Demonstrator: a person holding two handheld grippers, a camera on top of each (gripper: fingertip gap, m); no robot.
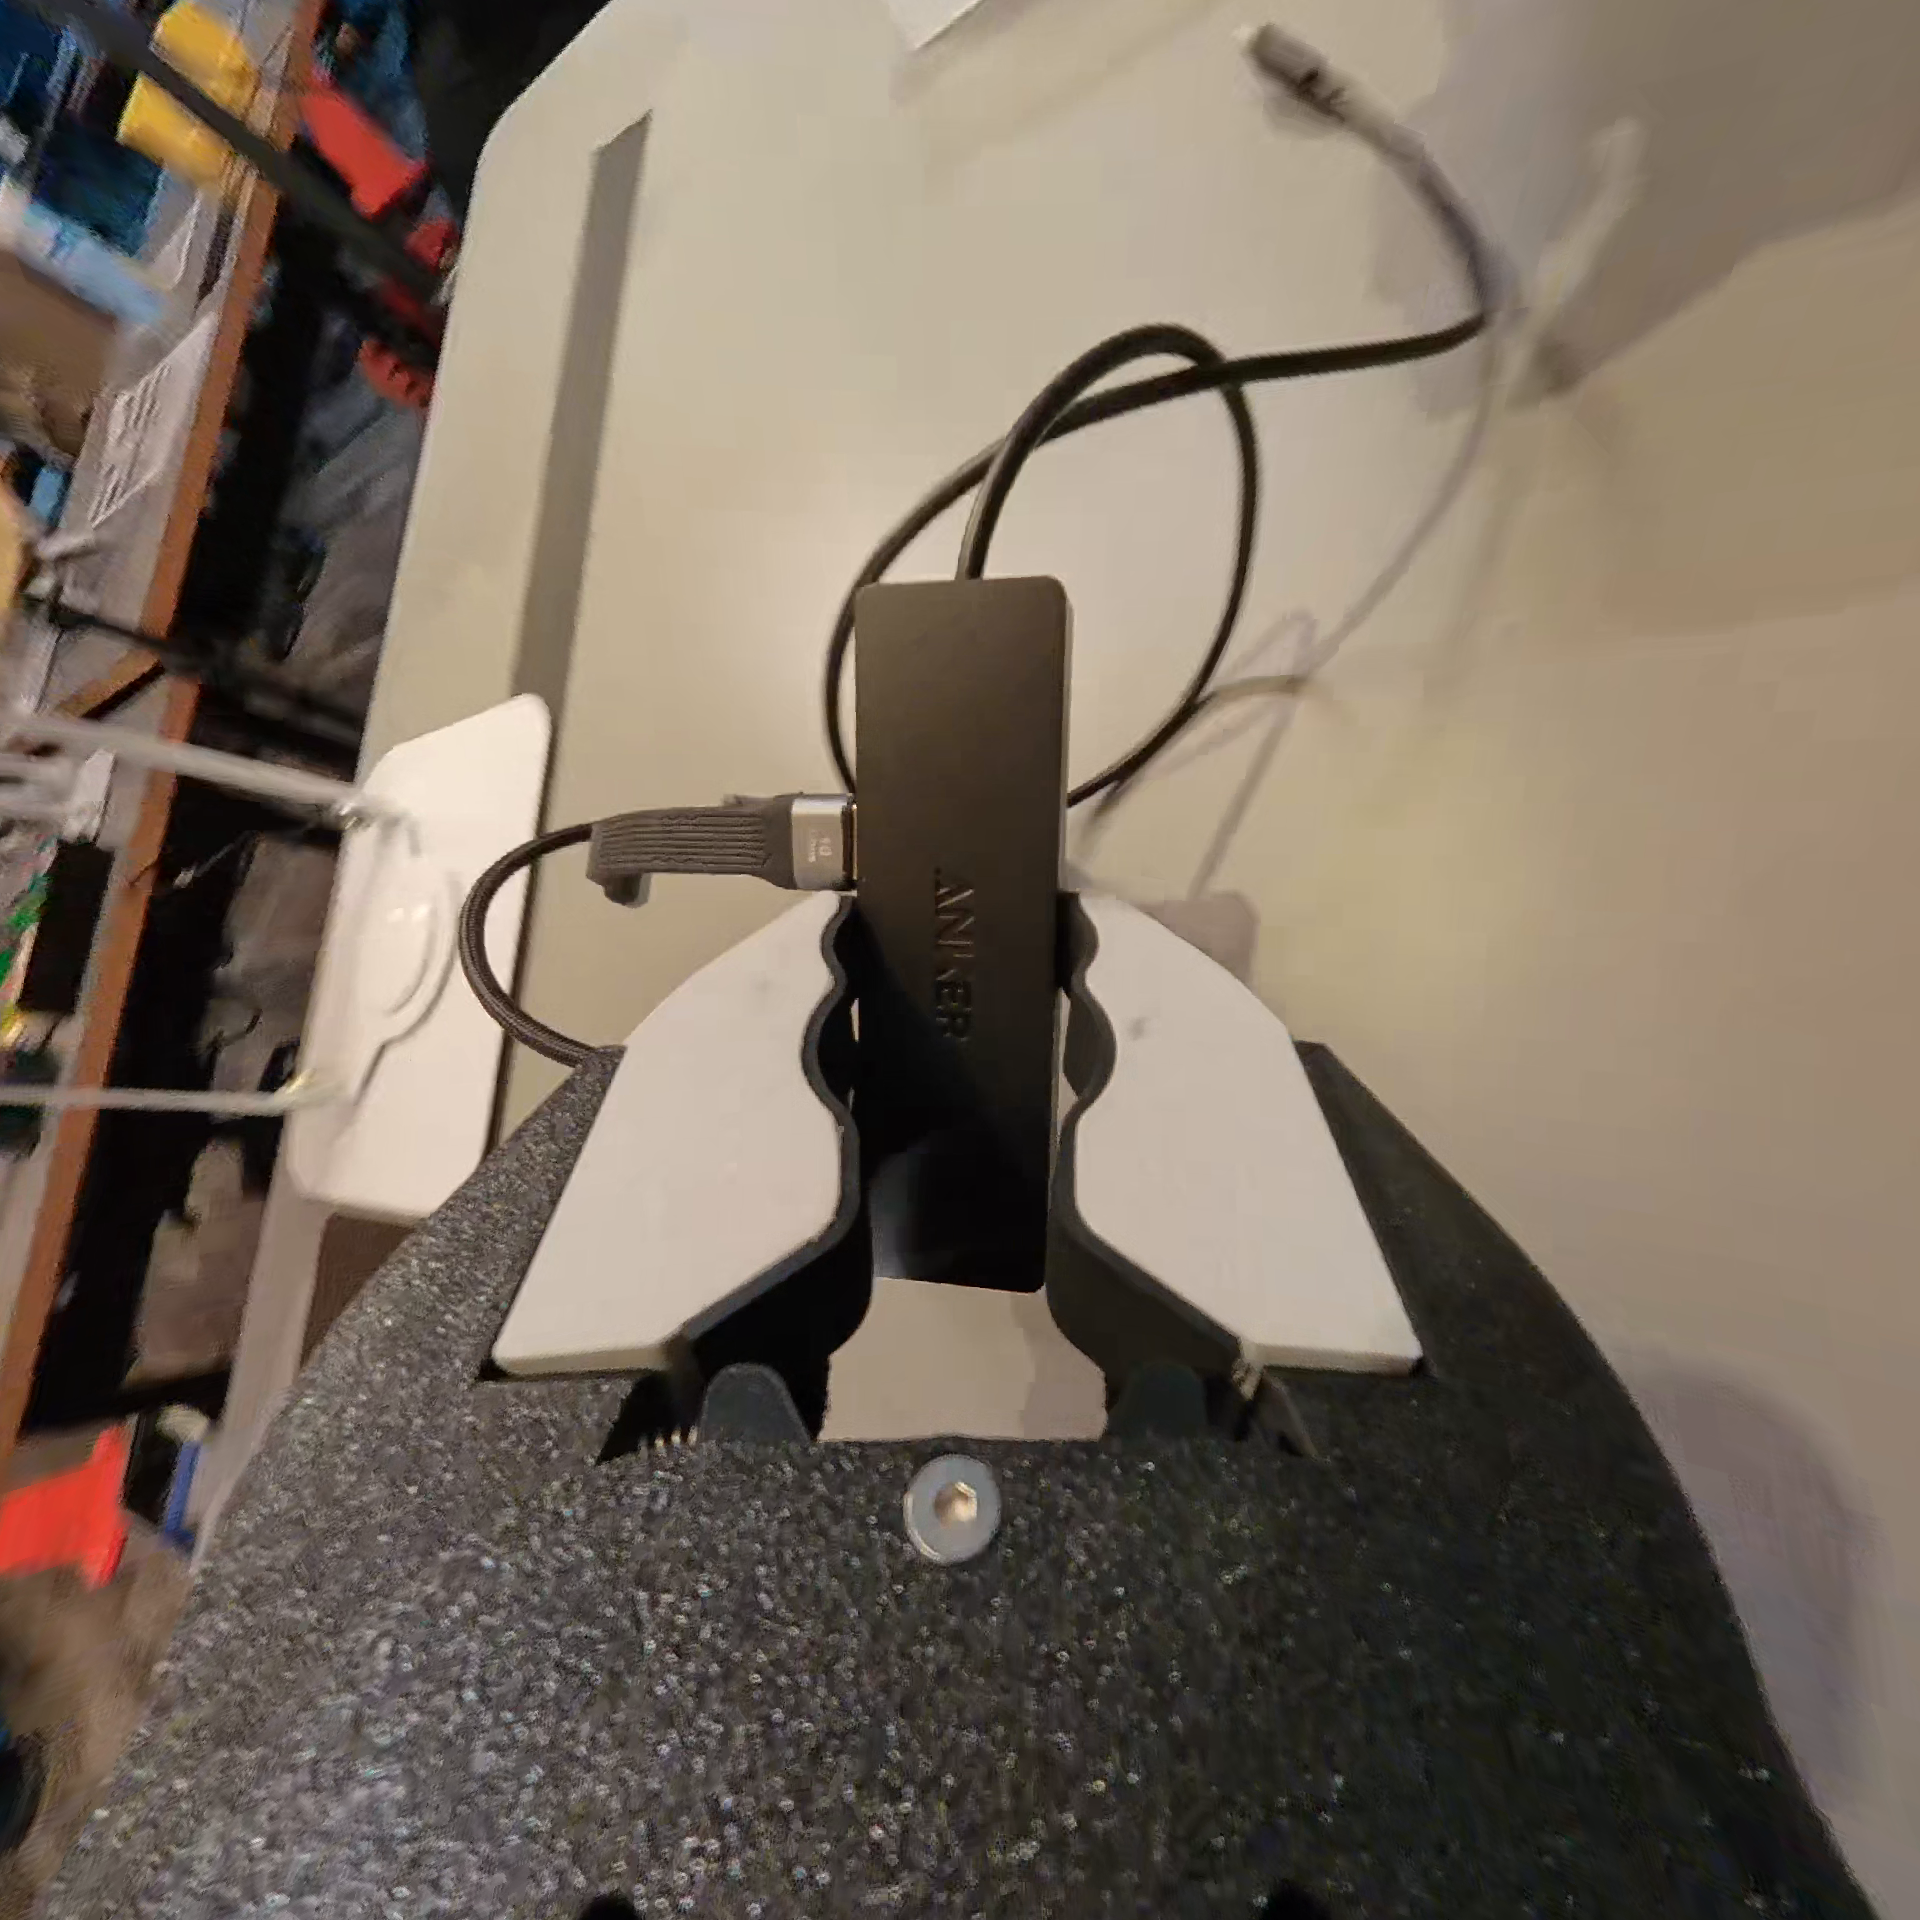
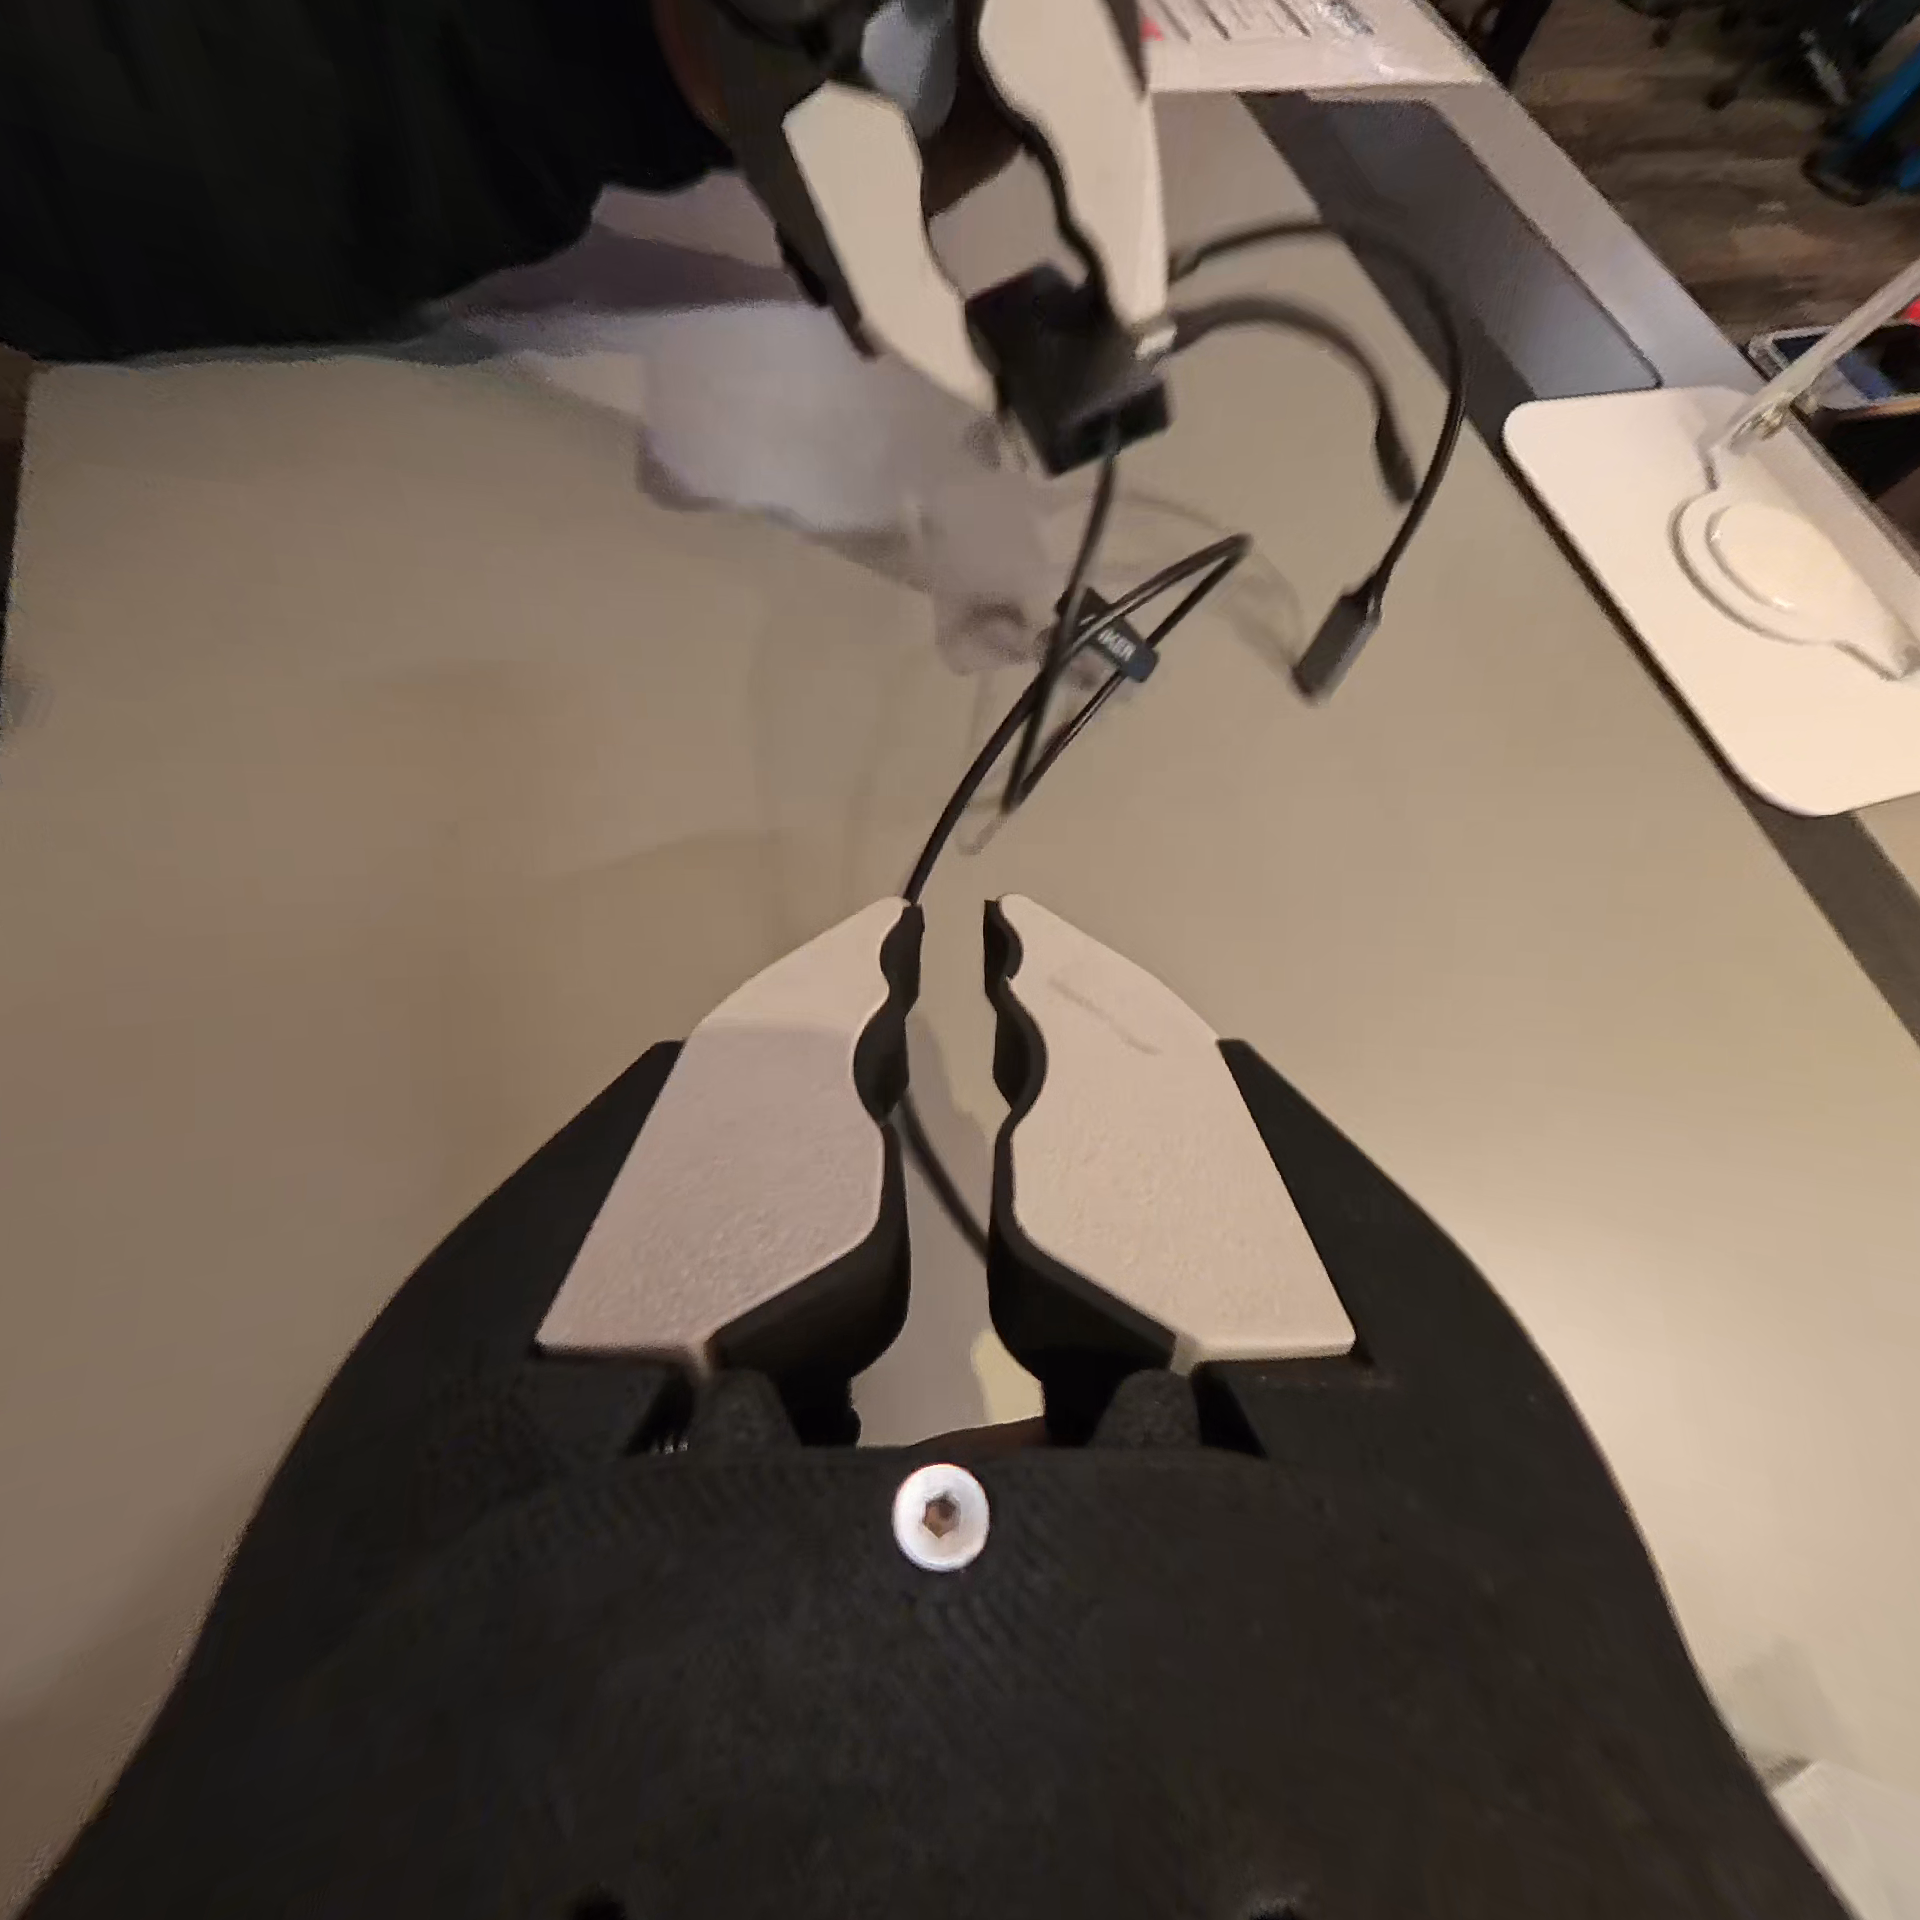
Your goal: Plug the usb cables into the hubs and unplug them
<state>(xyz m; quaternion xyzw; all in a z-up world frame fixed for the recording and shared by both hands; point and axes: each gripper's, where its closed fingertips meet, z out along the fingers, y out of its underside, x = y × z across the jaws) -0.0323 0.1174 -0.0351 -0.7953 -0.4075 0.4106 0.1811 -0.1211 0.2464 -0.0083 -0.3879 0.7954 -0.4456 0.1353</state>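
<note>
Between left gripper (image 1: 961, 935) fingers, black hub (image 1: 961, 831) (logo embossed), cable (image 1: 665, 842) plugged

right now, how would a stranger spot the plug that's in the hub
Start at the pale grey tabletop and find the flat black rectangular hub clamped in the left gripper. On its left edge sits a silver metal plug with a ribbed black sleeve; the grey cable end beyond lies loose.

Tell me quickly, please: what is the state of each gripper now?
Left gripper: closed on the black hub, which has a cable plugged in.
Right gripper: slightly open, gripping nothing; a thin black cable passes between its fingers.
</note>
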